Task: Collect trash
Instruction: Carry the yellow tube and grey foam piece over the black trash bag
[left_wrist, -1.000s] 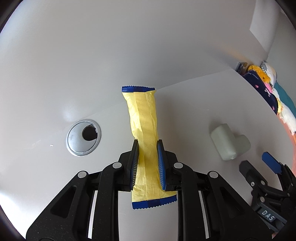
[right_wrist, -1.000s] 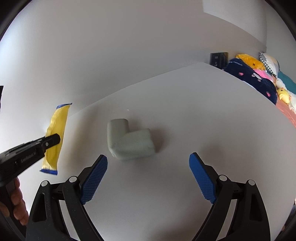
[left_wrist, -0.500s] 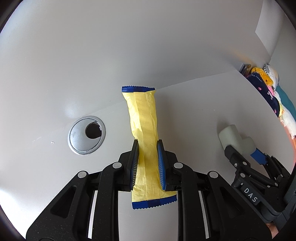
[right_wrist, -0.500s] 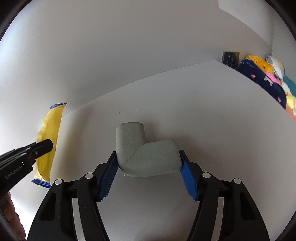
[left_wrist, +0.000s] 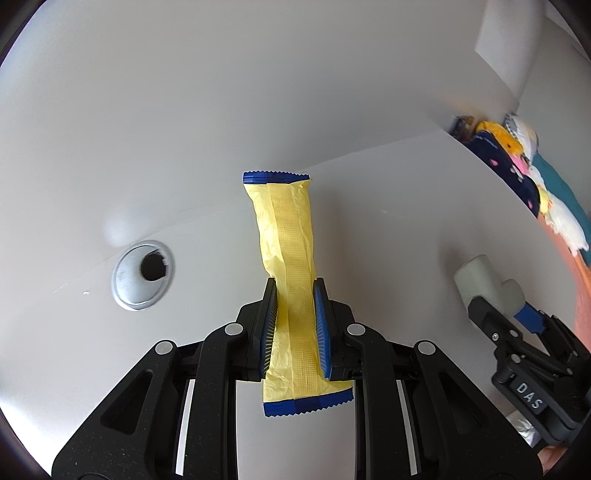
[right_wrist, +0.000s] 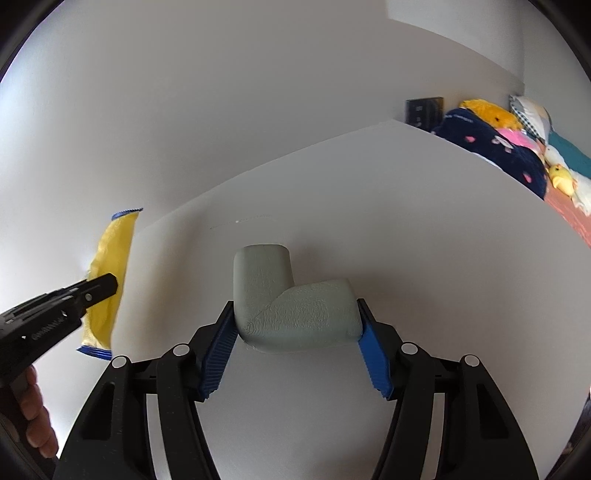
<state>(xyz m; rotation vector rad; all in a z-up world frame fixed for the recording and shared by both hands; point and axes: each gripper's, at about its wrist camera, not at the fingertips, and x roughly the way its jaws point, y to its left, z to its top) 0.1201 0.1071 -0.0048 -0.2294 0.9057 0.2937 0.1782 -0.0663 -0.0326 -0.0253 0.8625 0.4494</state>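
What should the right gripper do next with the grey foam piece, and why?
Probably lift it. The right gripper has both pads pressed against the grey foam piece, which seems to rest on the white table. The left gripper already holds the yellow wrapper.

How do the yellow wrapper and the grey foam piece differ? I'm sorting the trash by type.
The wrapper is thin, flat and crinkled; the foam piece is thick and L-shaped. The wrapper is yellow with blue ends; the foam piece is plain grey-green. Both are clamped in jaws: the wrapper in the left gripper, the foam piece in the right gripper.
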